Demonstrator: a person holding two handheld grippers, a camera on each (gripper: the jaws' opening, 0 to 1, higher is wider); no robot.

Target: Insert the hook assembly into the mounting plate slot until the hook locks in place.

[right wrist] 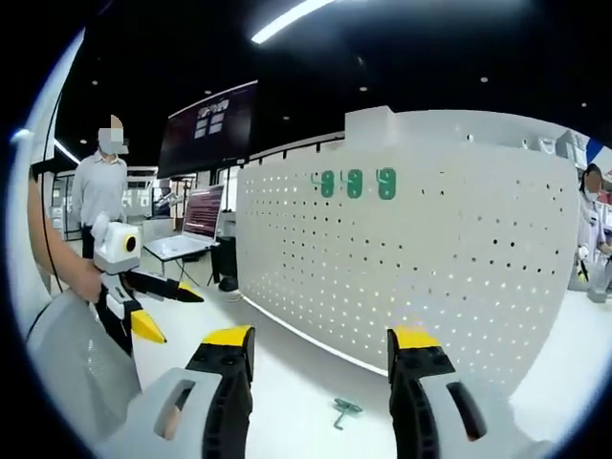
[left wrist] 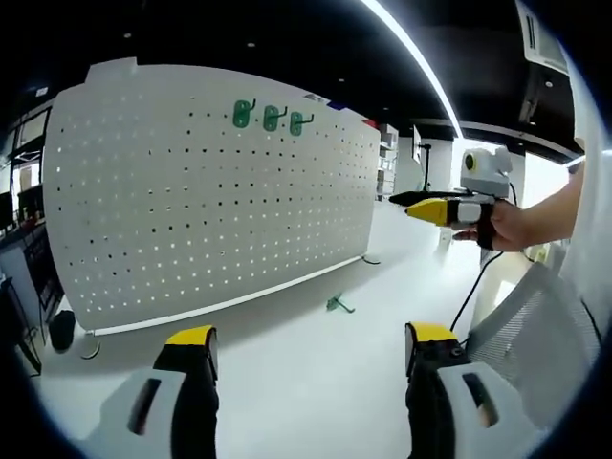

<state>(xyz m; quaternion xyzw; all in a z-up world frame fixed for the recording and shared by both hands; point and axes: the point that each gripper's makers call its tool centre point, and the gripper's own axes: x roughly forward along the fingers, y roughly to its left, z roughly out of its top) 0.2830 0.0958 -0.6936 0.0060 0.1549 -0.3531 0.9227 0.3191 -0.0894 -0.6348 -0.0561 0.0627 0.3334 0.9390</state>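
Pegboard (left wrist: 210, 191) stands upright on the white table (left wrist: 316, 373) in the left gripper view, three green hooks (left wrist: 272, 117) already hung in a row near its top — presumably the pattern to follow. A fourth hook (left wrist: 338, 305) lies loose on the table before it. The left gripper (left wrist: 311, 349) hovers empty, jaws wide apart; the right gripper (left wrist: 406, 200) enters from the right, its jaws apparently together.

Right gripper view: the right gripper's own jaws stand parted and empty above the loose hook — ready to pick it up, I'd judge. The left gripper (right wrist: 182, 295) shows at left.
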